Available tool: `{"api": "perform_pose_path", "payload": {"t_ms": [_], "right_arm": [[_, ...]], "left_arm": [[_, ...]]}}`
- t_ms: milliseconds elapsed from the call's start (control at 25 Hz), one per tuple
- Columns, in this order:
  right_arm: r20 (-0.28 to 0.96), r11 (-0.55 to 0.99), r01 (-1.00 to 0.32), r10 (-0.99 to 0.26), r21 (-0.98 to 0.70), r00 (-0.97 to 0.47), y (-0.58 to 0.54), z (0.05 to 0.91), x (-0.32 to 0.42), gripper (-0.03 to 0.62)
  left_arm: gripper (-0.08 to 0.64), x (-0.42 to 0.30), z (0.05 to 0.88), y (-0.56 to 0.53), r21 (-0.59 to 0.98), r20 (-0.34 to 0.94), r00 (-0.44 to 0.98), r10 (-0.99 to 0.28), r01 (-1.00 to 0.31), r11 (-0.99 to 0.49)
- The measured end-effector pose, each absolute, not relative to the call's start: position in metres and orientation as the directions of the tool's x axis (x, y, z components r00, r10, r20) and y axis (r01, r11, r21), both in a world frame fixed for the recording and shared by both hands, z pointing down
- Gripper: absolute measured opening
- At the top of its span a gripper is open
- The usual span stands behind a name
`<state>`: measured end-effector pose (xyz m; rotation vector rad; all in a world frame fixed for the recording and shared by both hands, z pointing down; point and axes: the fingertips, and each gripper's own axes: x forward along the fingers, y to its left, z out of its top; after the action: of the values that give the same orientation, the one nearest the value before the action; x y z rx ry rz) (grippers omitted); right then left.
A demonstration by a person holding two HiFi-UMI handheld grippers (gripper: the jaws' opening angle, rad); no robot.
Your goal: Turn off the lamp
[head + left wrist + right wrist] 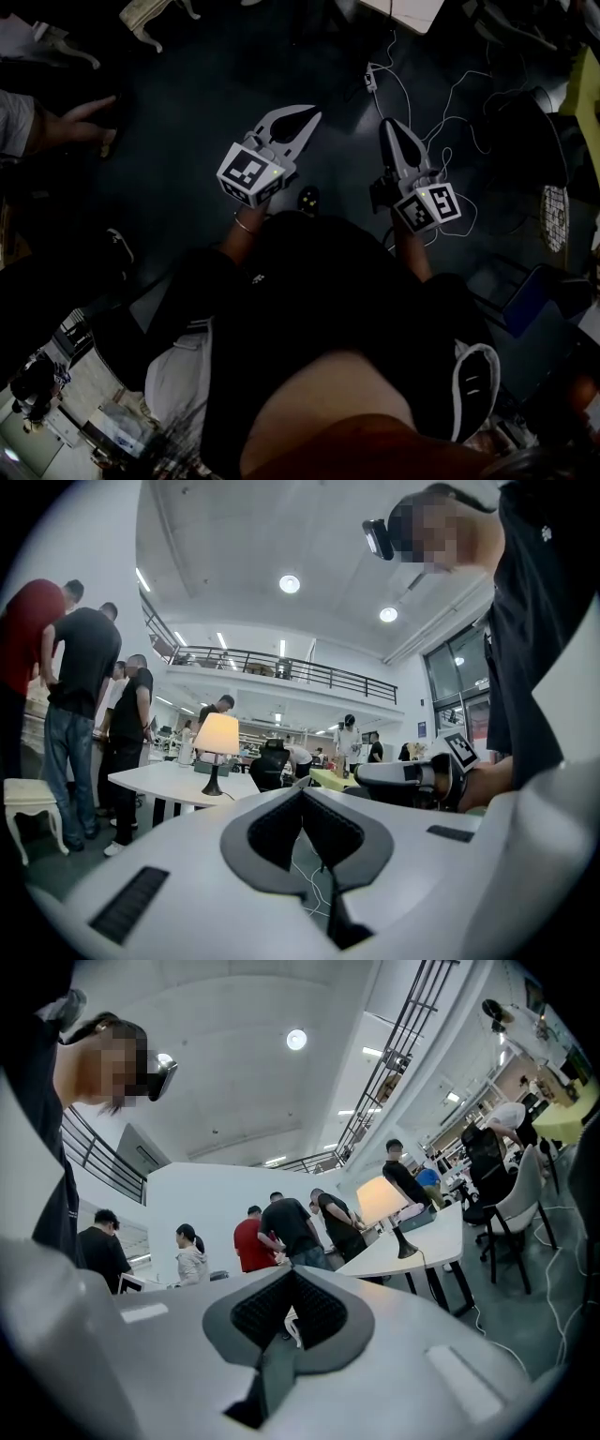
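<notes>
Approach step: the lit lamp stands on the bench. My left tool and right tool, both pinched closed and empty, are well short of the lamp. Next I must reach its switch.

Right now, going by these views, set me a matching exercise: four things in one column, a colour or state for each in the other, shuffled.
Things:
1. lamp
2. table
3. right claw
4. office chair

States:
A. shut, nothing in it
B. lit
C. white, with the lamp standing on it
D. black, beyond the table

Pairs: 1-B, 2-C, 3-A, 4-D
</notes>
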<state>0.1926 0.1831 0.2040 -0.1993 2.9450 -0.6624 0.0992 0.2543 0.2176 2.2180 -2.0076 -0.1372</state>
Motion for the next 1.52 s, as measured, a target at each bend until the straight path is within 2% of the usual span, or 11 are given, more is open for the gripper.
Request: {"api": "perform_pose_path", "payload": {"t_ms": [280,680,1520], "right_arm": [[-0.078,0.894,-0.128,-0.178,-0.429,-0.981,0.192,0.196,0.167,0.002],[-0.063,0.889,-0.185,-0.232,-0.418,-0.971,0.189,0.197,0.178,0.002],[-0.068,0.887,-0.159,-0.208,-0.434,-0.976,0.140,0.204,0.120,0.002]], "left_arm": [[0.008,0.073,0.215,0.263,0.166,0.018,0.120,-0.993,-0.979,-0.115],[0.008,0.071,0.218,0.263,0.183,0.000,0.139,-0.990,-0.974,-0.136],[0.008,0.015,0.225,0.234,0.189,0.040,0.084,-0.996,-0.979,-0.075]]}}
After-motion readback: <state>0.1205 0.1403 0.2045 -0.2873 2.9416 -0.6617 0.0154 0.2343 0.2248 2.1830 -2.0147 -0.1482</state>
